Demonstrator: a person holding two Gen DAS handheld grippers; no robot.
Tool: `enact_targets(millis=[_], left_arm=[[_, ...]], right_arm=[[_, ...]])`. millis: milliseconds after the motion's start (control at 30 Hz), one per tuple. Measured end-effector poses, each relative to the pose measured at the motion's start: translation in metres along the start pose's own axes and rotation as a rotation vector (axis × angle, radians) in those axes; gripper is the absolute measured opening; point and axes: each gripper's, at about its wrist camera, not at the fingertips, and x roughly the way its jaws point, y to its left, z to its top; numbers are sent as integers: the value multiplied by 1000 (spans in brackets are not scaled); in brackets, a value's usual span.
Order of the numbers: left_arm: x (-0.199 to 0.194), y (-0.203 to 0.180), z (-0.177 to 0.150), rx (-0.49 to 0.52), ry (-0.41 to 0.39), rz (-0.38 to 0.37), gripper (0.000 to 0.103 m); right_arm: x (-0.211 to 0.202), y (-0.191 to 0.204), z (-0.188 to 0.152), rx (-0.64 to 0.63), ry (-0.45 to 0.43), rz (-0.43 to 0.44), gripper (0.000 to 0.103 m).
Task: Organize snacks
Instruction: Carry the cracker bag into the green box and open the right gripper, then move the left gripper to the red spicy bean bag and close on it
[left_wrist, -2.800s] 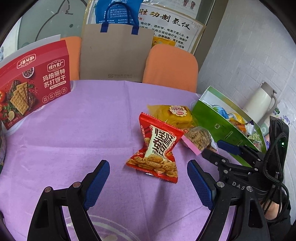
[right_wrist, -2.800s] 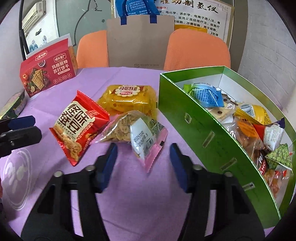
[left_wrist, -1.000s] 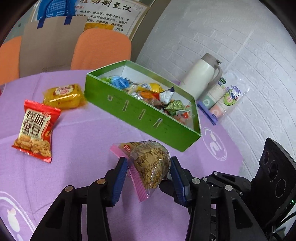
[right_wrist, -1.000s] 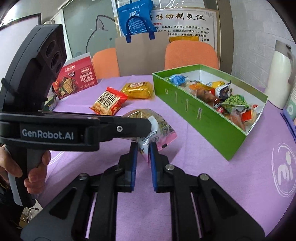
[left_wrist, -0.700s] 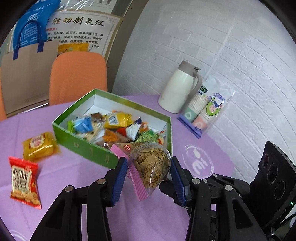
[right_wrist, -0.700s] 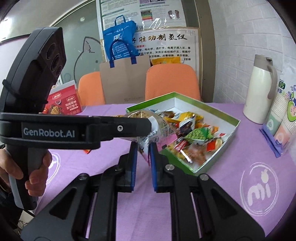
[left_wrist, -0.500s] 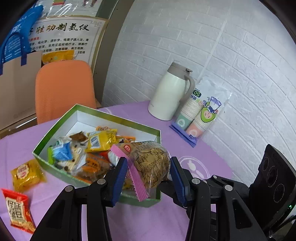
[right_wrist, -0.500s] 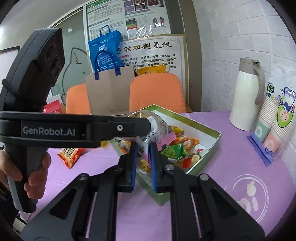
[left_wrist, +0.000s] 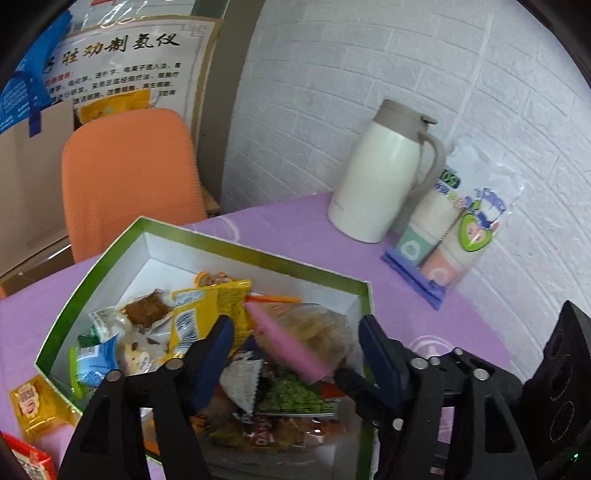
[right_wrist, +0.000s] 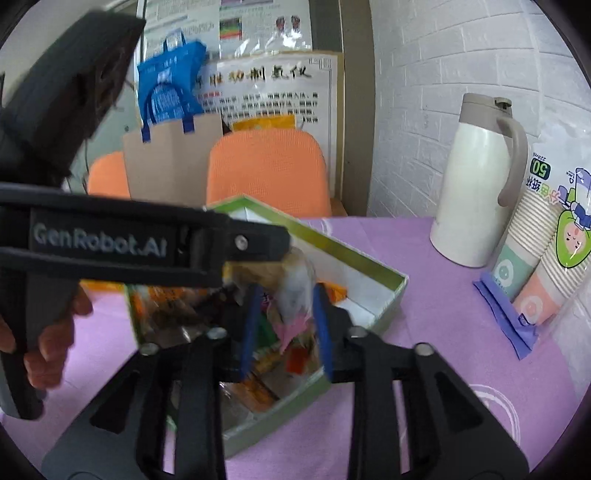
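Observation:
A clear snack bag with a pink seam hangs blurred just above the heap of snacks in the green box. My left gripper is open, its blue pads standing clear of the bag on both sides. In the right wrist view the same bag shows between the pads of my right gripper, which is also open and over the green box. The left gripper's black arm crosses that view, held by a hand, and hides part of the box.
A white thermos jug and a pack of paper cups stand right of the box by the brick wall. A yellow packet and a red packet lie left of the box. Orange chairs stand behind the purple table.
Both grippers carried the bag from the table to above the box, then opened their jaws. The bag has come loose and is blurred.

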Motion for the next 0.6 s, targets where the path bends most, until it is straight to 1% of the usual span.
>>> enact_targets(millis=[33,67,133,200,333,400,600], left_arm=[[0,4,-4,-4,-11,24,86],[0,6,-7,-6,-20,40,86],[-1,11,-12,-12,-19,59,87],[-3,13,-16,-12,-13,69,88],[-17,11,-21,2,-27,92,88],[-28,9,-23,2,-42,91,88],[-68,7,-35,4,-90,111,88]], right_arm=[[0,1,-5,-9,0,-11,54],[0,0,-8,-5,-2,-15,60],[-1,-3,-14,25,4,-4,61],[-3,-7,-17,53,15,3,67],[-13,-7,-15,64,6,5,72],[-24,-2,-12,59,-14,12,75],[-51,18,-9,18,-55,43,79]])
